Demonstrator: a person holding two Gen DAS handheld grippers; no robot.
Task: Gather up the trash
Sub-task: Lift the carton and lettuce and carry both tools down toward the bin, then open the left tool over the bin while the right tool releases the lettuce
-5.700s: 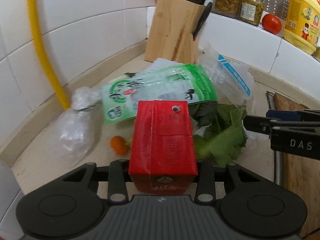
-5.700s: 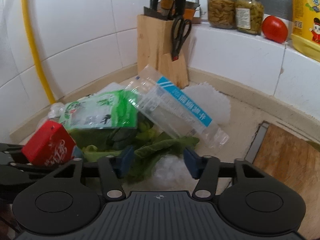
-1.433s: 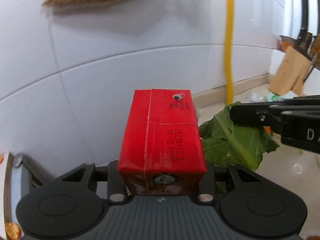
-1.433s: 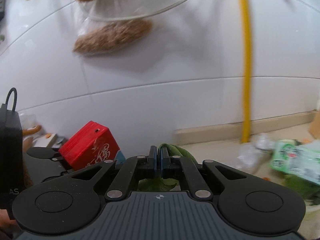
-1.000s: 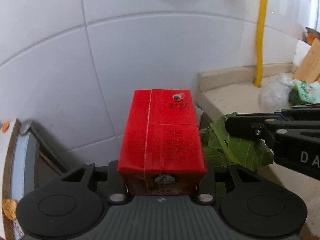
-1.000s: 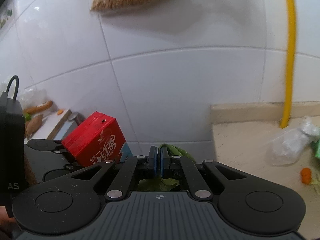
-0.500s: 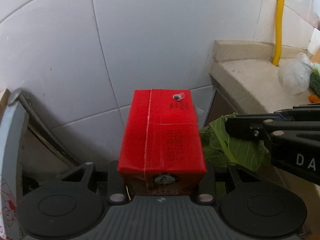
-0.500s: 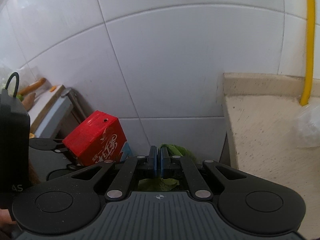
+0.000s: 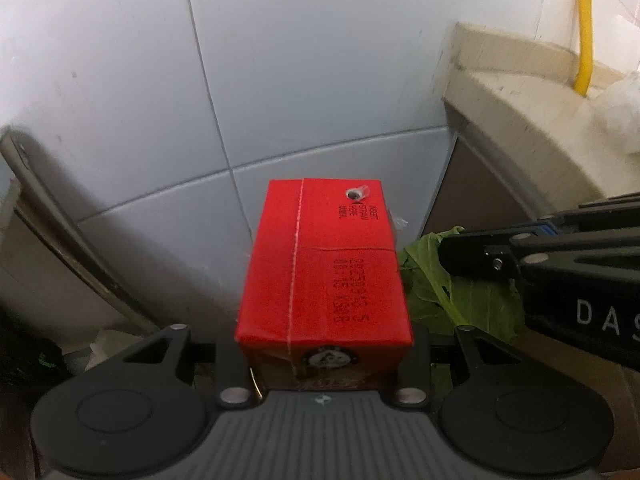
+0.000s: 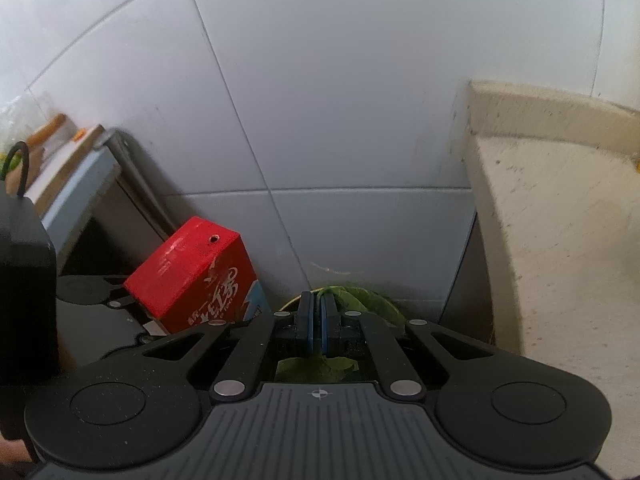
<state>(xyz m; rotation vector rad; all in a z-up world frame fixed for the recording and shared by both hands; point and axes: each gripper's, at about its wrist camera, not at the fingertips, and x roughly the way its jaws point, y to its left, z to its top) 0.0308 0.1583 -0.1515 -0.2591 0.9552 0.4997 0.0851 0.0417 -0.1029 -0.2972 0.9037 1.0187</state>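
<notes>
- Left wrist view, item one: my left gripper is clenched on a red rectangular drink carton, straw hole uppermost and away from the lens; both fingers are pressed to the carton's sides, and it sits level and square between them.
- Item two: just right of the carton, my right gripper reaches in side-on, pinching a limp green vegetable leaf that hangs below its tip.
- Item three, surroundings: white glazed wall tiles straight ahead; the beige stone countertop edge now sits up and to the right, with a yellow vertical pipe behind it.
- Right wrist view, item one: the blue pads are closed tight together on the leaf, which shows both beyond the tips and bunched under the fingers.
- Item two: the carton appears to the left, tilted, held by the left gripper.
- Item three: a grey metal ledge at far left, the countertop at right.
- Change noted: seconds ago both grippers were over the litter pile on the counter, the right one empty and open; since then both have swung left past the counter's end and dipped lower, loads unchanged in grip.
- Reading: I judge two pieces are collected and in transit to a bin that I cannot see; it is presumably below the counter's end. Release comes next, and the leaf may cling to the pads.
</notes>
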